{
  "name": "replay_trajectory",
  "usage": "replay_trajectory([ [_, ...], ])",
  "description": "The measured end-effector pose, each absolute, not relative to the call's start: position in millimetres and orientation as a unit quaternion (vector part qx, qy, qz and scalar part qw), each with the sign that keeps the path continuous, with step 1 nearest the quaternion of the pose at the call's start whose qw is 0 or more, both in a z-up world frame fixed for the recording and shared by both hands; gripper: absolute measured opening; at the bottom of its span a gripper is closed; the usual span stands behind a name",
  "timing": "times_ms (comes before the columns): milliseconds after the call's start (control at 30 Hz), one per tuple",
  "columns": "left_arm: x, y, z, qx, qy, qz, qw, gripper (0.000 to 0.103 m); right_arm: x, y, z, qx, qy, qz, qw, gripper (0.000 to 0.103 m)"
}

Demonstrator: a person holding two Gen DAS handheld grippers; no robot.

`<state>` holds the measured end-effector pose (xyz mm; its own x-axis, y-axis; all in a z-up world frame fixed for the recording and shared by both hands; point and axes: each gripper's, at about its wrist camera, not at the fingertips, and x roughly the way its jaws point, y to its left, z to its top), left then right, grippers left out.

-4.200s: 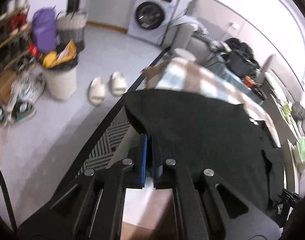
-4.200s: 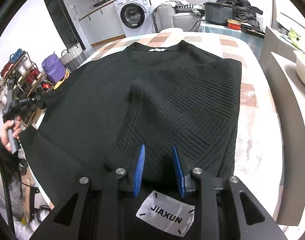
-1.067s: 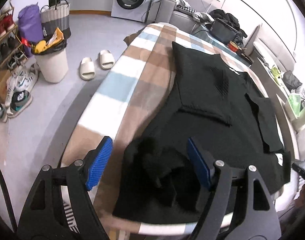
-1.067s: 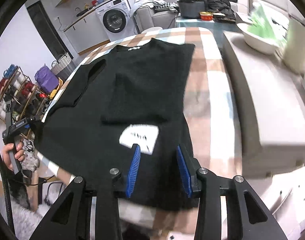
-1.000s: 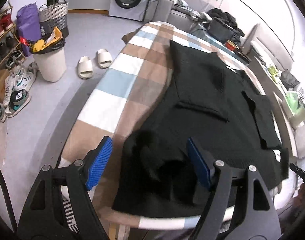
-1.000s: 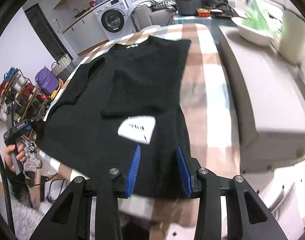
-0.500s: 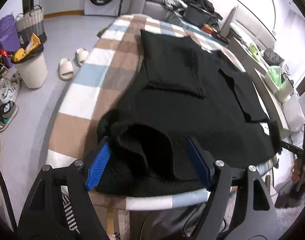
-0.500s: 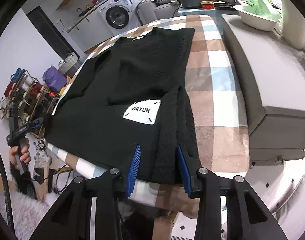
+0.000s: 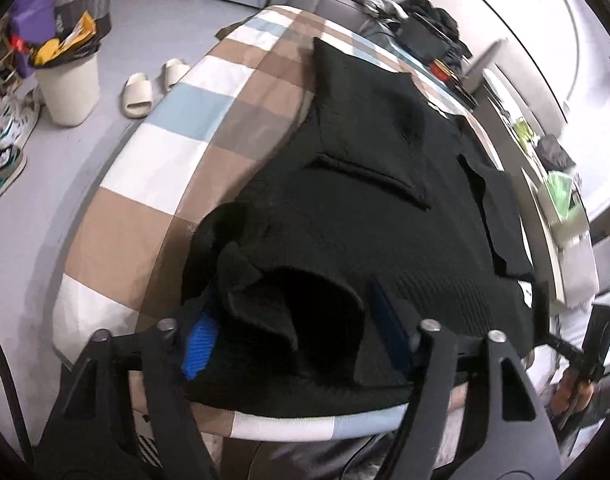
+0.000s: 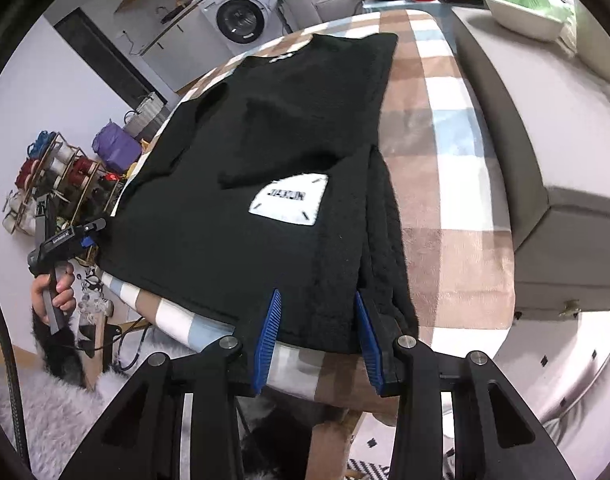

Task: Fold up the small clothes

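Black sweater [image 10: 265,148], white patch [image 10: 291,204] up, spread flat on checked tablecloth [image 10: 445,184], sleeves folded in. Left gripper [image 9: 293,330]: jaws just closing around bunched hem at near left corner; firm clamp cannot be told. Right gripper [image 10: 315,334]: jaws part-closed astride hem at near right corner, fabric filling the gap; clamp likewise uncertain.
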<state>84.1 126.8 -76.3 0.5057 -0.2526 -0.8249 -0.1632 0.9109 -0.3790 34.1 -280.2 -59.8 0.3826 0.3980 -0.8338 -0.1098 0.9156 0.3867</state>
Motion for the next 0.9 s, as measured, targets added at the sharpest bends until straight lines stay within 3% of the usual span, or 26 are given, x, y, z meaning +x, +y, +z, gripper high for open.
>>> replay_trajectory([
  [67, 84.4, 131.3, -78.1, -0.221, 0.49, -0.02, 0.843, 0.048, 35.5, -283.0, -62.5, 0.144, 0.535, 0.153, 0.819, 0.039],
  [133, 84.5, 136.1, -78.4, -0.233, 0.479, -0.021, 0.846, 0.021, 37.1, -284.4, -62.6, 0.155, 0.527, 0.161, 0.82, 0.039],
  [233, 84.7, 138.3, -78.7, -0.241, 0.467, -0.027, 0.85, 0.008, 42.6, -286.5, -65.3, 0.186, 0.511, 0.178, 0.82, 0.039],
  [300, 84.6, 136.6, -76.4, -0.237, 0.459, -0.03, 0.856, 0.004, 47.0, -285.6, -71.0, 0.194, 0.508, 0.171, 0.822, 0.028],
  [367, 84.3, 135.8, -71.9, -0.236, 0.449, -0.036, 0.861, 0.003, 49.5, -282.7, -74.4, 0.193, 0.506, 0.167, 0.824, 0.01],
  [900, 90.7, 154.6, -7.9, -0.268, 0.321, -0.072, 0.906, 0.002, 49.9, -299.8, 1.0, 0.251, 0.306, 0.182, 0.9, 0.006],
])
